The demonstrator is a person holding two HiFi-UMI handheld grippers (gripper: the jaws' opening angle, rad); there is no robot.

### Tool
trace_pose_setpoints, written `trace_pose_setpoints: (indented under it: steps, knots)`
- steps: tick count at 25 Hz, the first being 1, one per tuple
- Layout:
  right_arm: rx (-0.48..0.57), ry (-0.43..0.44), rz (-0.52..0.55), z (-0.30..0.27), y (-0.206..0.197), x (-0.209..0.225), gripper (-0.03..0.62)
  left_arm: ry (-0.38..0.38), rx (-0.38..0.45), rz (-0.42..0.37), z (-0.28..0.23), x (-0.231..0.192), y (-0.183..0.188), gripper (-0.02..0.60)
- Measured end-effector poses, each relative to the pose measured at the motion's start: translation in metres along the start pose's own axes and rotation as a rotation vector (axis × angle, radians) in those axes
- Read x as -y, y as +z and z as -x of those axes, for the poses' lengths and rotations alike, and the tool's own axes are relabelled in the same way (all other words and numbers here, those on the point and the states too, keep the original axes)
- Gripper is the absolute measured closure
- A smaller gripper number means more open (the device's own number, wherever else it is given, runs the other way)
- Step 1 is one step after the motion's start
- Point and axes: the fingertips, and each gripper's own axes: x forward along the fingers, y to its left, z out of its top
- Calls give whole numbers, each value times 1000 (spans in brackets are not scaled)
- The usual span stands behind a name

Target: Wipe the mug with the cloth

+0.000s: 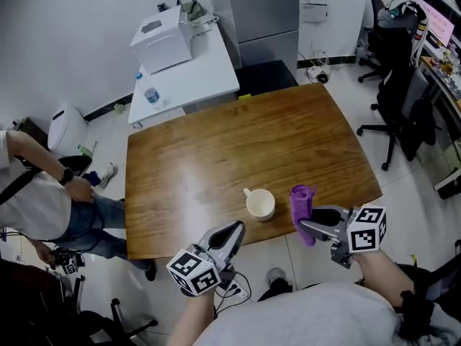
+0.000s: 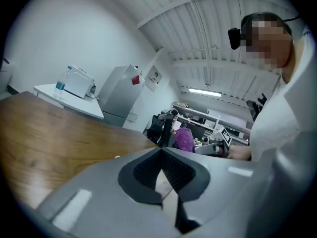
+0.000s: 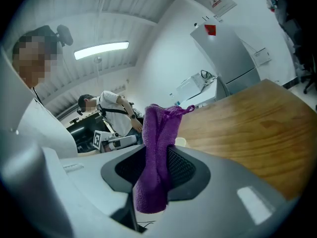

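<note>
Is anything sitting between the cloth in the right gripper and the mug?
Nothing visible. The cloth, pinched in the right gripper, hangs just right of the mug, only bare table between them. The shut, empty left gripper sits off that path.

counter top: counter (image 1: pixel 216 143) is bare wood across its far, left and right parts, so passage there is free.
near edge: mug (image 1: pixel 260 204) is the only thing standing on it, handle to the left.
mug left: left gripper (image 1: pixel 232 231) sits off the near edge, close to the mug but apart from it.
mug right: cloth (image 1: pixel 302 202), pinched in the right gripper (image 1: pixel 308 224), hangs just beside the mug, not touching.
far-left corner: white side table (image 1: pixel 189 71) stands close by.
flanks: person (image 1: pixel 50 200) by the left edge; office chair (image 1: pixel 400 114) off the right.
</note>
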Motion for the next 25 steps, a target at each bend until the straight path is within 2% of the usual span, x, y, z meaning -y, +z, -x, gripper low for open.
trace_pose_setpoints:
  steps: [4, 8, 16, 20, 25]
  knots:
    - [-2, 36, 0, 24, -31, -35, 461, -9, -45, -62, 15, 42, -27, 581]
    - [-2, 97, 46, 57, -59, -78, 461, 3, -86, -84, 32, 97, -55, 581]
    - [16, 167, 96, 155, -148, -173, 461, 39, -132, -235, 81, 255, -114, 581]
    - [31, 146, 115, 208, -175, -213, 461, 47, -105, -245, 112, 326, -126, 581]
    - [62, 131, 127, 238, -187, -254, 461, 45, -75, -236, 142, 368, -127, 581]
